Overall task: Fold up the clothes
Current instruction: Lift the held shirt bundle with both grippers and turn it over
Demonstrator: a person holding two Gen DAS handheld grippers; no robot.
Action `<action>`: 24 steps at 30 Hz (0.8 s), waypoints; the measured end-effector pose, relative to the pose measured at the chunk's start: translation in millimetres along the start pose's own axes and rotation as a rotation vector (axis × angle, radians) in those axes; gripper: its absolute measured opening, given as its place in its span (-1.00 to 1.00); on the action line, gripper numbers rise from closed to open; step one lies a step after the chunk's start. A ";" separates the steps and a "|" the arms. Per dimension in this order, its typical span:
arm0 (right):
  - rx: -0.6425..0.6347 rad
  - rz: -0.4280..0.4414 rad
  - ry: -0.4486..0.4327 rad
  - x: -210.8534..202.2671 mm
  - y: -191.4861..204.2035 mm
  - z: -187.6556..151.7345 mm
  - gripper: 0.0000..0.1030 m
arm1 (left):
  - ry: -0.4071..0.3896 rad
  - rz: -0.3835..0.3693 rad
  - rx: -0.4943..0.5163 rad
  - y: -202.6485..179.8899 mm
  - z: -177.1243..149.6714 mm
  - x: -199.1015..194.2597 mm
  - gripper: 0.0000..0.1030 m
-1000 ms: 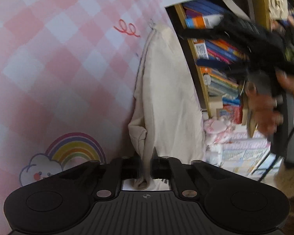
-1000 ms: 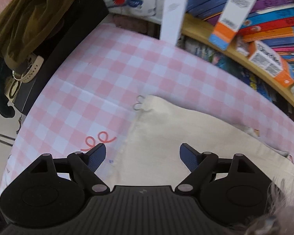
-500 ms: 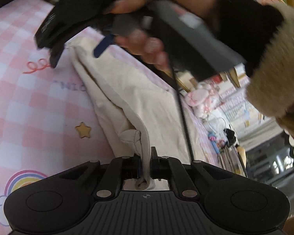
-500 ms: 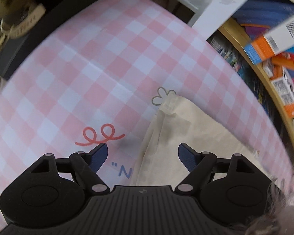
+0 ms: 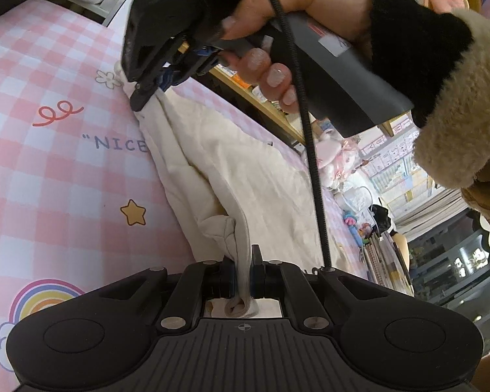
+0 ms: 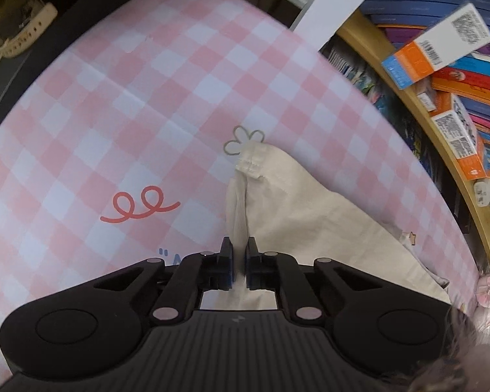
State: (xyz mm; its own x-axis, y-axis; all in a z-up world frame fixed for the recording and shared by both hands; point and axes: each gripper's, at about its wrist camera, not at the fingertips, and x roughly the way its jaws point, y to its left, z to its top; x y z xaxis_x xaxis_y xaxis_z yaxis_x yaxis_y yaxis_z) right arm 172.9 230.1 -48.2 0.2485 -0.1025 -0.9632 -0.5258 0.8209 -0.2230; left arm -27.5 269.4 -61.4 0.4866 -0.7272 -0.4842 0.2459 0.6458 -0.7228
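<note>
left claw [image 5: 242, 272]: matte black ribbed housing, two round caps, silver screws at the linkage pivots, blue pads on the fingers, a small crosshair mark at centre. right claw [image 6: 239, 266]: same build, with a grey handle carrying a white label and a black braided cable [image 5: 312, 150]. right hand [image 5: 297, 6]: black cuff under a tan fleece sleeve [image 5: 464, 104], pale polished nails.

Garment [image 5: 251, 176] lying on the cloth [image 5: 49, 170], its near edge between the left gripper [image 5: 242, 272] jaws, its far corner in the right gripper [image 6: 239, 263] beside the flower print [image 6: 243, 138], bookshelf [image 6: 441, 75] behind the garment, star print [image 5: 133, 211] left of it
</note>
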 end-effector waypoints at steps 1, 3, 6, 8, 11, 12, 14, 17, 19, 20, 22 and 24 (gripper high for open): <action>0.008 0.002 -0.010 -3.4 -2.8 -1.4 -0.88 | -0.002 -0.001 0.000 -1.3 0.1 0.8 -0.89; 0.020 0.001 -0.028 -11.1 -8.4 -4.6 -0.88 | -0.005 -0.007 0.000 -5.1 0.9 1.1 -0.89; 0.041 0.000 -0.054 -24.2 -21.2 -10.9 -0.89 | -0.005 -0.048 -0.023 -8.1 1.2 1.9 -0.89; 0.062 0.001 -0.071 -34.2 -33.7 -16.7 -0.89 | -0.008 -0.082 -0.044 -10.9 2.6 2.5 -0.89; 0.094 0.002 -0.097 -49.3 -52.5 -25.4 -0.89 | -0.012 -0.106 -0.027 -22.0 8.0 2.0 -0.89; 0.105 0.003 -0.106 -54.3 -58.8 -28.3 -0.89 | -0.012 -0.110 -0.016 -27.0 10.0 2.5 -0.89; 0.126 0.003 -0.123 -64.3 -71.3 -34.0 -0.89 | -0.013 -0.120 0.007 -37.1 14.0 3.5 -0.89; 0.160 0.003 -0.149 -77.7 -92.1 -45.7 -0.89 | -0.007 -0.127 0.044 -54.1 17.4 11.6 -0.89; 0.181 0.005 -0.165 -83.6 -107.4 -56.4 -0.89 | -0.002 -0.125 0.060 -64.1 17.1 18.0 -0.89; 0.190 0.008 -0.173 -86.1 -114.7 -61.9 -0.89 | 0.001 -0.123 0.069 -69.1 16.9 21.1 -0.89; 0.202 0.016 -0.189 -90.6 -127.3 -72.8 -0.89 | 0.007 -0.121 0.086 -79.1 16.6 27.4 -0.89; 0.210 0.026 -0.208 -94.3 -139.6 -84.6 -0.89 | 0.006 -0.113 0.098 -90.2 15.9 34.9 -0.89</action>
State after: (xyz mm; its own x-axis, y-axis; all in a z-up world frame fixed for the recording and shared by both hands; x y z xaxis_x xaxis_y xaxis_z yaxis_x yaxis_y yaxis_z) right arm 154.0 77.6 61.0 0.4100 0.0201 -0.9119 -0.3600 0.9222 -0.1415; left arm -19.3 189.5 -5.2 0.4463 -0.7979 -0.4051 0.3802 0.5789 -0.7213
